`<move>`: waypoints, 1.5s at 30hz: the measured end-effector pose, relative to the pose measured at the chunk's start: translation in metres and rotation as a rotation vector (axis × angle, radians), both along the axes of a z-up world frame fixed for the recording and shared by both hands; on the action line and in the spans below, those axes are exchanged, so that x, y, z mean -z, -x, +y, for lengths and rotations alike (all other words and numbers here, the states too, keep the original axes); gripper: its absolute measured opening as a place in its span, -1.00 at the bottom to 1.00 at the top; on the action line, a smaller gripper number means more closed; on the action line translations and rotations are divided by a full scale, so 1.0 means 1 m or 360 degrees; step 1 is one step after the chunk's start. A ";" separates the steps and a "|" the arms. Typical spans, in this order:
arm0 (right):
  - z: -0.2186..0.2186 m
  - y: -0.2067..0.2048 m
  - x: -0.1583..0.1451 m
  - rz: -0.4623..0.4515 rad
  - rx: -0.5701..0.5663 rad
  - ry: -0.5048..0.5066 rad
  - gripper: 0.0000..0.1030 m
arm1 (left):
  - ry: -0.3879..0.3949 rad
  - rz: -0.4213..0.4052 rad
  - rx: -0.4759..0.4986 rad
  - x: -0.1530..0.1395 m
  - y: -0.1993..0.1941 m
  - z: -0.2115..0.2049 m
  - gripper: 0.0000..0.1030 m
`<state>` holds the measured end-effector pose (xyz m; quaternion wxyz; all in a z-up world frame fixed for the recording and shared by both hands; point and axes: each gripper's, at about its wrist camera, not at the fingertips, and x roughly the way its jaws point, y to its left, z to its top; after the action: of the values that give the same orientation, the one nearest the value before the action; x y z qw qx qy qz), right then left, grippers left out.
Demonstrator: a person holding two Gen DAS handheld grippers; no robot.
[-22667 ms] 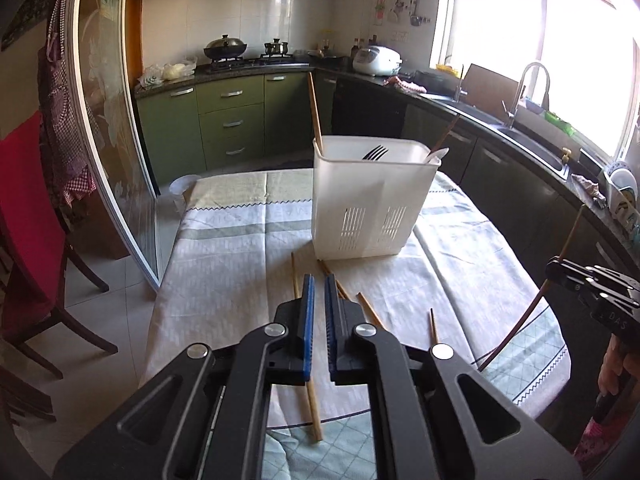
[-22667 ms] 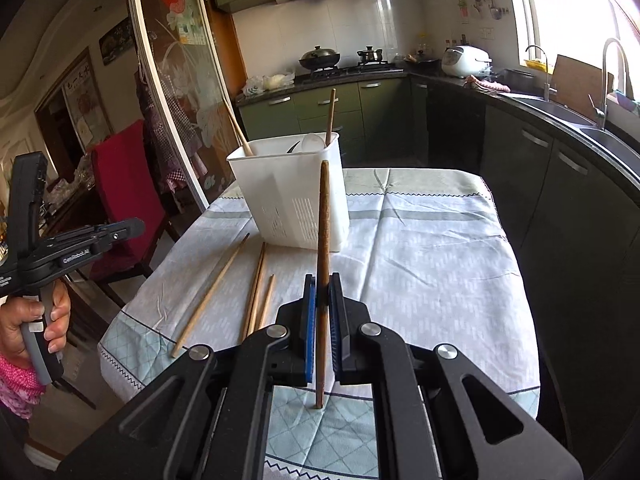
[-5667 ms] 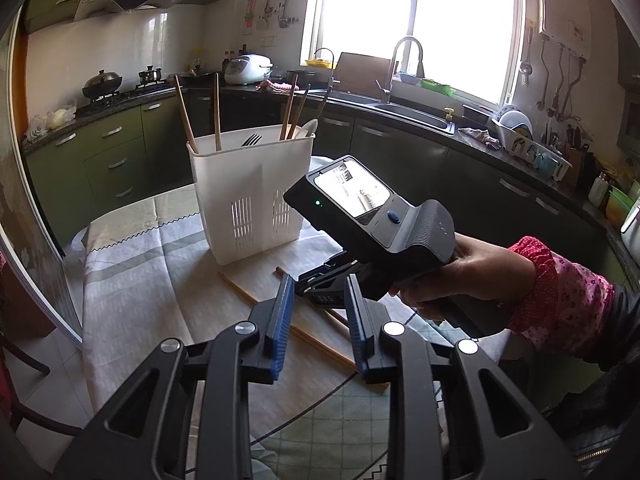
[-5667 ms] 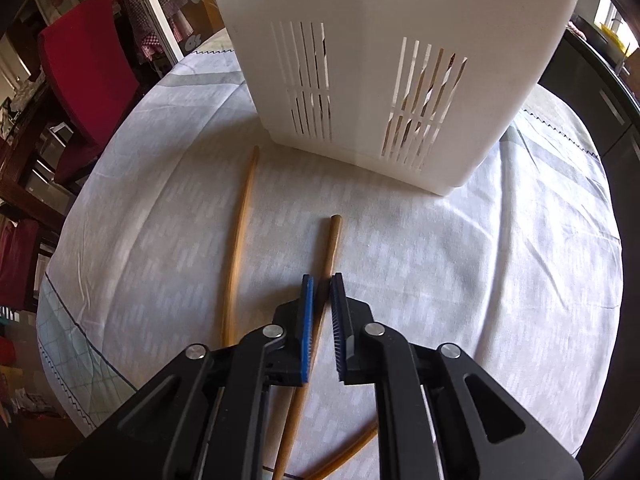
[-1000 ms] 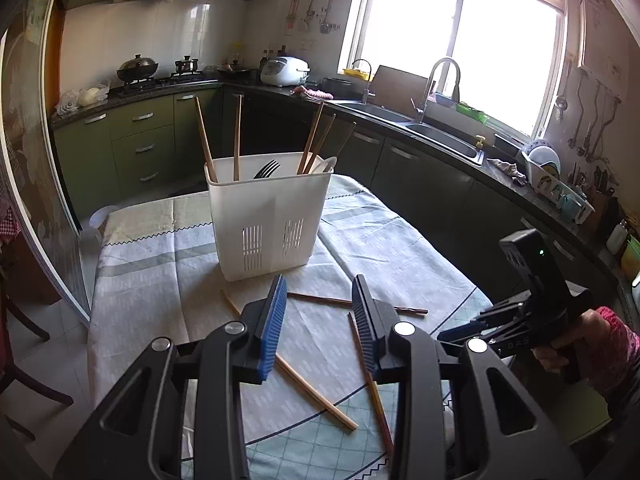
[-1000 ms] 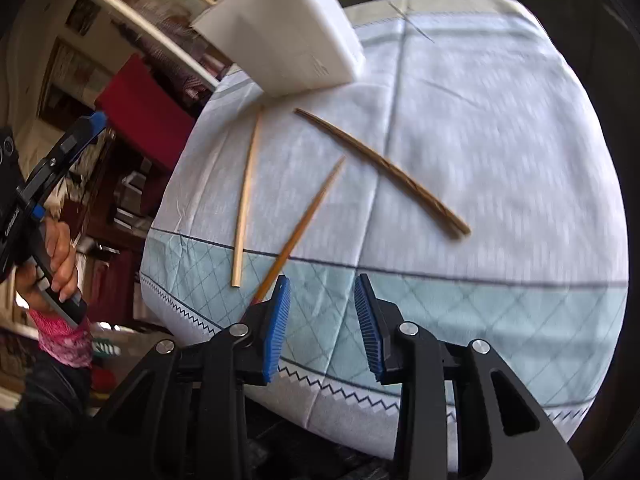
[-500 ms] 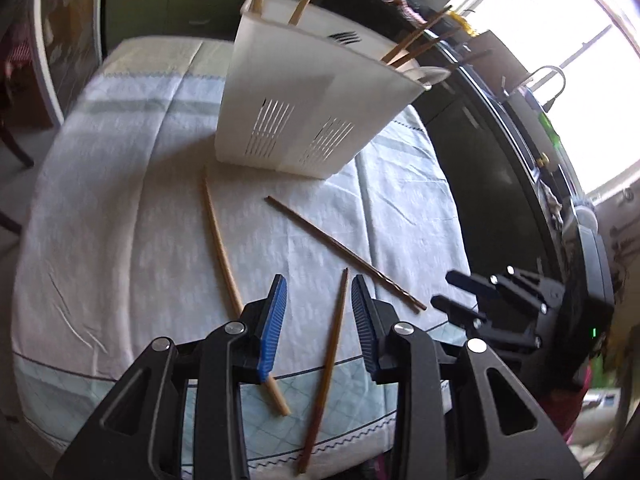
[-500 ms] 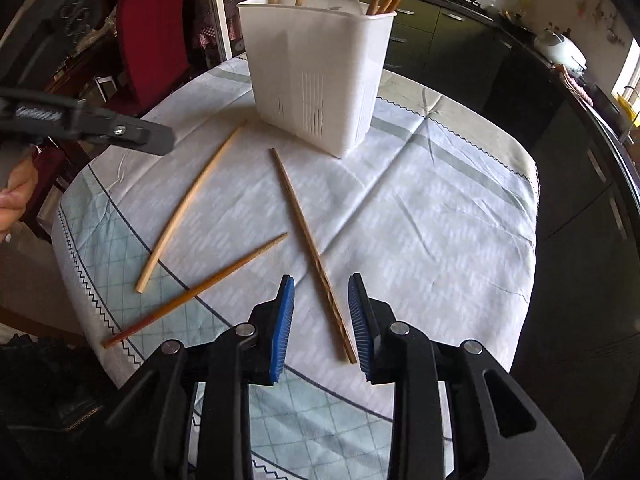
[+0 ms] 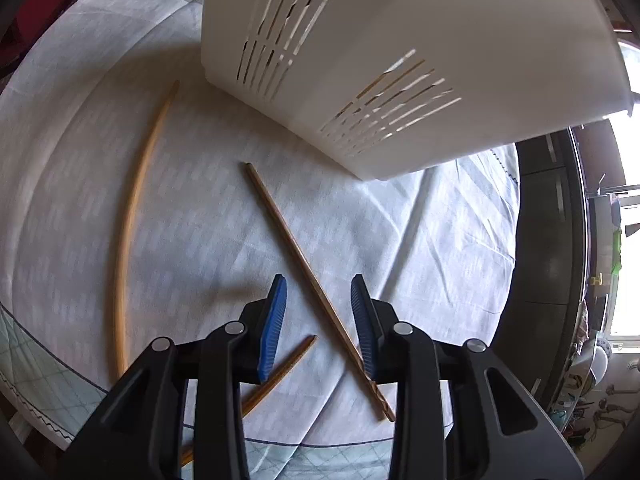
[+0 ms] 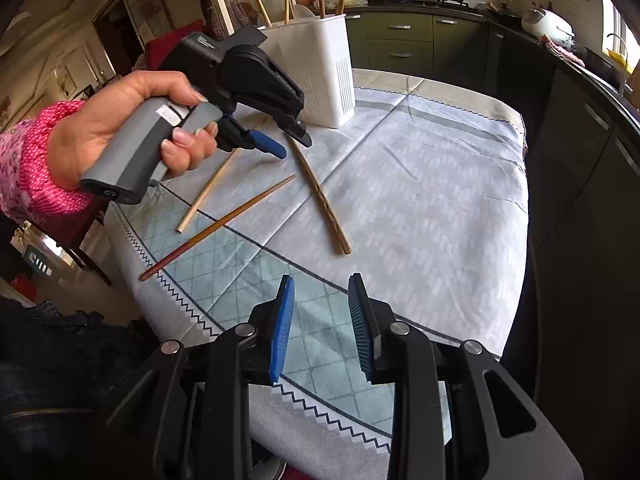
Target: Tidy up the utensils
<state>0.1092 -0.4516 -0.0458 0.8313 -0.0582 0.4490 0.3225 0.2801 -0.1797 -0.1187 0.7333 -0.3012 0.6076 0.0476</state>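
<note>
pale checked cloth covers the table (image 10: 420, 184) under me, green cabinets (image 10: 396, 40) and a stove behind. my left gripper (image 9: 318, 312) is spread wide, holding nothing, its ribbed blue pads (image 9: 274, 320) straddling a dark brown chopstick (image 9: 296, 248) that runs slantwise between them on the cloth; i cannot tell whether the pads touch it. just under the left pad lies a second, reddish-brown chopstick (image 9: 280, 372), its tip near the first but apart from it. further left a pale bamboo chopstick (image 9: 128, 216) lies by itself, well apart from the other two. that makes three loose sticks on the cloth. close ahead stands the white plastic utensil holder (image 9: 400, 60), smooth-walled with two groups of narrow slots, and sticks show through the slots. my right gripper (image 10: 320, 320) is also released and empty, hanging over the near hem of the cloth, well short of the sticks. from that side i see my left hand (image 10: 120, 128), in a pink dotted sleeve, wrapped round the grey handle, the black body of the tool covering the upper end of the dark chopstick. several chopsticks stand upright in the holder; i count about five, though the far ones blur.
</note>
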 end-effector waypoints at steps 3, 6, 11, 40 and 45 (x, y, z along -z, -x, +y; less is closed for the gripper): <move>-0.011 0.008 -0.002 -0.0012 -0.0023 -0.0070 -0.44 | -0.0031 0.0031 -0.0064 0.002 -0.004 -0.001 -0.39; -0.021 0.014 -0.002 -0.0012 -0.0040 -0.0114 -0.44 | -0.0049 0.0050 -0.0106 0.003 -0.008 -0.003 -0.39; -0.036 0.021 0.001 0.0020 -0.0048 -0.0166 -0.30 | -0.0123 0.0115 -0.0115 0.002 -0.014 -0.009 -0.43; -0.073 0.051 0.001 0.0046 0.0039 -0.0245 -0.14 | 0.0005 0.0142 -0.0198 0.005 -0.032 -0.009 -0.92; -0.063 0.053 -0.008 0.0023 0.0024 -0.0225 -0.14 | -0.0001 -0.0187 -0.0058 -0.019 -0.011 -0.020 -1.00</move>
<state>0.0558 -0.5143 -0.0377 0.8325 0.0064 0.4316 0.3474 0.2915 -0.1997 -0.0997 0.7669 -0.3145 0.5578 0.0433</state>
